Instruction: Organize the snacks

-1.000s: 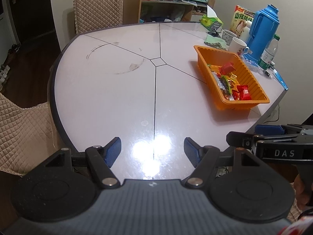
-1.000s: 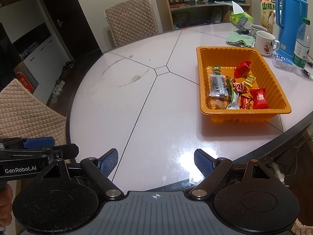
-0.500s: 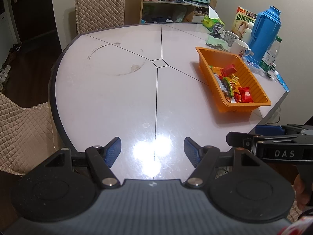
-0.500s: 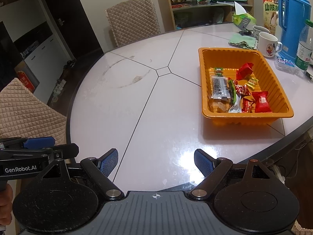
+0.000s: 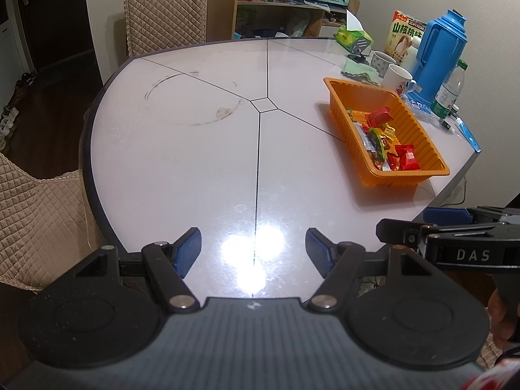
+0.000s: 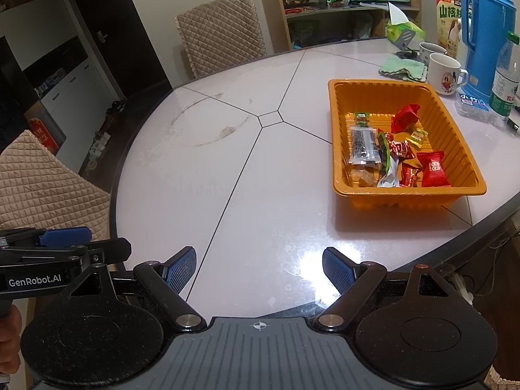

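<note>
Ahead of the right gripper (image 6: 259, 268) and off to the right of its fingers, one orange tray (image 6: 338, 136) sits on the pale round table (image 6: 201, 169), near the table's right edge. Inside it, about ten wrapped snacks (image 6: 403, 152), the count unsure where wrappers overlap: one clear packet with dark contents (image 6: 363, 145), one large red packet (image 6: 432, 169), one folded red wrapper (image 6: 404, 117), several small red, yellow and green ones, and a pale lump at the near left corner. Beyond the tray: two white mugs (image 6: 443, 71), one green cloth (image 6: 403, 69), one blue thermos (image 6: 487, 32), one water bottle (image 6: 505, 78), one snack box (image 6: 450, 16), one tissue box. Two quilted chairs (image 6: 221, 29) stand at the table. Right gripper: both blue-padded fingers (image 6: 180, 269) spread wide, nothing between them, pointing steeply down over the near table edge, well apart from the tray. Left gripper (image 5: 253, 249): fingers likewise spread wide and empty, tilted down over bare tabletop with lamp glare between the pads; from here the tray (image 5: 432, 149) lies ahead and well to the right. Each gripper shows in the other's view, side by side at the near rim, a hand (image 5: 502, 318) on the right gripper's handle.
</note>
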`<action>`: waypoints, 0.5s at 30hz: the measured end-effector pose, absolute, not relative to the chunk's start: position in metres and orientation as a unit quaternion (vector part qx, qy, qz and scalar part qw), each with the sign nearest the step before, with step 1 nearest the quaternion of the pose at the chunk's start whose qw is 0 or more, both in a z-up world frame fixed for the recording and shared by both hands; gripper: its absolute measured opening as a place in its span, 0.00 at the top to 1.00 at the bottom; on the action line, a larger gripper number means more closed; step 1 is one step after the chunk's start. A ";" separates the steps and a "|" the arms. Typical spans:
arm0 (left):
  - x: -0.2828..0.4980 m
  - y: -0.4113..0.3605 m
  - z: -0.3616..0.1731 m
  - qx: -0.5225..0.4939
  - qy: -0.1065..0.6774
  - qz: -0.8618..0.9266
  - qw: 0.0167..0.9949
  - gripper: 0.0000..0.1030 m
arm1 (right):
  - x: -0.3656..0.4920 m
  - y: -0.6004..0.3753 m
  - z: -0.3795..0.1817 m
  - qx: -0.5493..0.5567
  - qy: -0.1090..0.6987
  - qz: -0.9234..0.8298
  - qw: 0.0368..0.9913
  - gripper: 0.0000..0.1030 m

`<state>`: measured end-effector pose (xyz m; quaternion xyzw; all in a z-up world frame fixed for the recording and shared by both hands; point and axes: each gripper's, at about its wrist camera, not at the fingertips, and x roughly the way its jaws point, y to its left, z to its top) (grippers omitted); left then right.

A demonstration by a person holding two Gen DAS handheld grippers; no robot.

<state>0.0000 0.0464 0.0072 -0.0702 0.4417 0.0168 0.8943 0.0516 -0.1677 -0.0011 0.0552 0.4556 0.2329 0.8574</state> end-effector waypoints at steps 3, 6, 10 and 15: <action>0.000 0.046 0.007 -0.070 0.442 0.017 0.894 0.33 | 0.052 -0.168 -0.001 0.055 0.455 0.233 0.858 0.18; 0.000 0.046 0.007 -0.070 0.441 0.017 0.894 0.33 | 0.052 -0.168 -0.001 0.055 0.455 0.233 0.858 0.18; 0.001 0.046 0.007 -0.070 0.442 0.017 0.894 0.33 | 0.052 -0.169 -0.001 0.055 0.455 0.233 0.858 0.18; 0.000 0.046 0.007 -0.070 0.442 0.017 0.894 0.33 | 0.053 -0.170 -0.001 0.056 0.455 0.234 0.857 0.18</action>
